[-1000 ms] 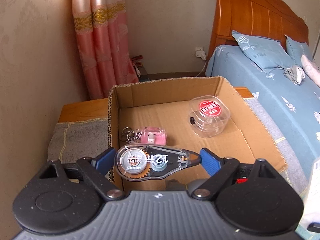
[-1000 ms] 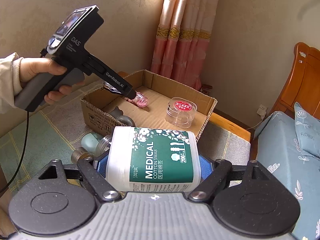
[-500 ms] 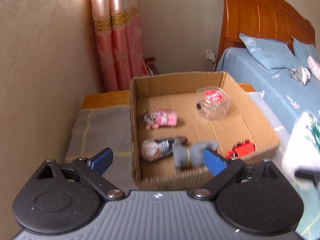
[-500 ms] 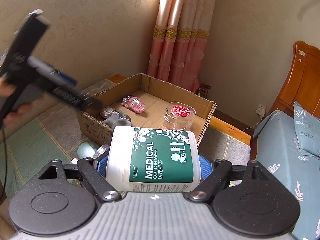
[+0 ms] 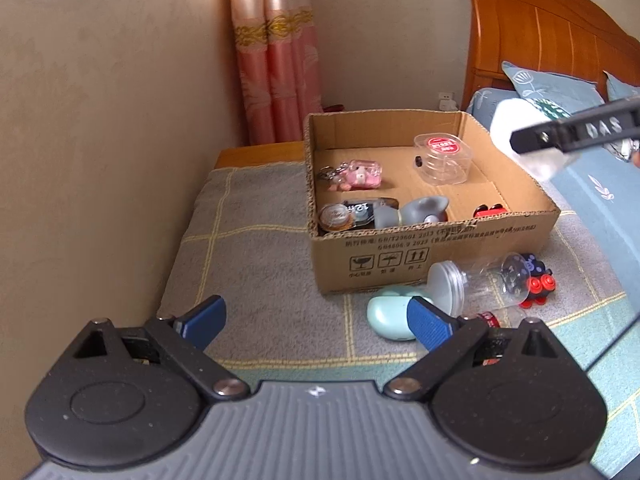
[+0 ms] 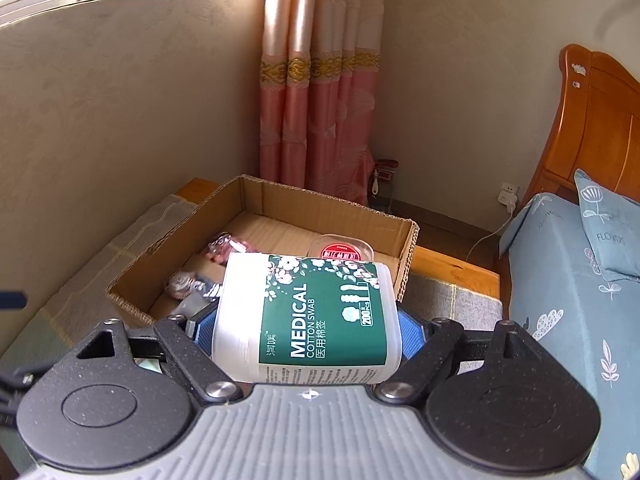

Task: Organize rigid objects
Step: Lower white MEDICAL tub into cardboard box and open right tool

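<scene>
Right wrist view: our right gripper (image 6: 306, 322) pinches the cotton swab tub (image 6: 306, 314) across its sides, tub lying sideways between the blue pads, hovering above the near edge of the cardboard box (image 6: 404, 276). We judge this as the carry-to-box step; next move calls for going forward over the box's open floor, lowering, then releasing clear of the clear case (image 6: 340, 250) at the far right corner. Left gripper (image 5: 316, 316) is spread with nothing between its fingers, over the blanket (image 5: 256, 248) near the box's front edge. Loose items lie just ahead: mint case (image 5: 390, 314), clear bottle (image 5: 476, 282), toy train (image 5: 536, 282).
</scene>
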Demonstrator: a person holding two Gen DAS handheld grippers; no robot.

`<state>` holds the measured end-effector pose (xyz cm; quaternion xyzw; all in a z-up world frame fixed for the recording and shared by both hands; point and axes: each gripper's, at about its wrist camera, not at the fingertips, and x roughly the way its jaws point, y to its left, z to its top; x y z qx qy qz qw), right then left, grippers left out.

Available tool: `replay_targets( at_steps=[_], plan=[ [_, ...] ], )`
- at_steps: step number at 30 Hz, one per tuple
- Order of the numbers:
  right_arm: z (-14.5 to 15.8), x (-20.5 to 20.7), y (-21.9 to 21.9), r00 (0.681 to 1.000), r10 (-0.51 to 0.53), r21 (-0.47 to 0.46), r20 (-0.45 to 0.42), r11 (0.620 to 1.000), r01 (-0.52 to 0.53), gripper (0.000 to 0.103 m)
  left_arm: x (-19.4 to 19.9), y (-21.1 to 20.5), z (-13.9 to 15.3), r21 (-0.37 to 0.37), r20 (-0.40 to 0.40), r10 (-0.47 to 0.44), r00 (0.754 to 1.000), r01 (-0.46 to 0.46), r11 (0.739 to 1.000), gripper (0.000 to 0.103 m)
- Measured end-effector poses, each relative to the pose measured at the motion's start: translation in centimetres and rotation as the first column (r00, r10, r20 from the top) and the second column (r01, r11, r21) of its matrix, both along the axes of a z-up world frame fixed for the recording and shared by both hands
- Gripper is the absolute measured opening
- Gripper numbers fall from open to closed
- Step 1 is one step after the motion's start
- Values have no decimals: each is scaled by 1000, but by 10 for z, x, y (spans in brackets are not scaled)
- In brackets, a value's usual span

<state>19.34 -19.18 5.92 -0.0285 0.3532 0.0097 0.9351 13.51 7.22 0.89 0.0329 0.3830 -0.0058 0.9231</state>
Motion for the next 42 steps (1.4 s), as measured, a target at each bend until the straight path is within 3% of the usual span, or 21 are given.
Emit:
replay_targets(
  at_steps=[10, 18, 19, 20, 22, 42],
  plan=[
    [-21, 57, -7, 994, -70, 67, -85, 995, 75, 87, -15, 21, 2, -40, 5, 57, 998, -57, 998, 97],
    [-38, 79, -6, 988, -108, 54, -113, 992, 114, 87, -18, 31, -4, -68, -9, 79, 997, -80, 994, 97],
    [-40, 81, -5, 987, -113, 51, -112, 992, 120, 87, -18, 31, -4, -69, -11, 81, 997, -81, 994, 97],
    [-42, 84, -4, 987, -116, 50, -108, 991, 122, 95, -18, 32, -5, -71, -13, 83, 996, -84, 994, 97],
    [-43, 83, -4, 989, -108, 51, -99, 992, 114, 103, -19, 34, -5, -77, -13, 87, 996, -88, 993, 97],
    [-28, 28, 1, 997, -66, 28, -49, 997, 68, 103, -18, 28, -7, -76, -29, 66, 997, -68, 995, 97]
  ],
)
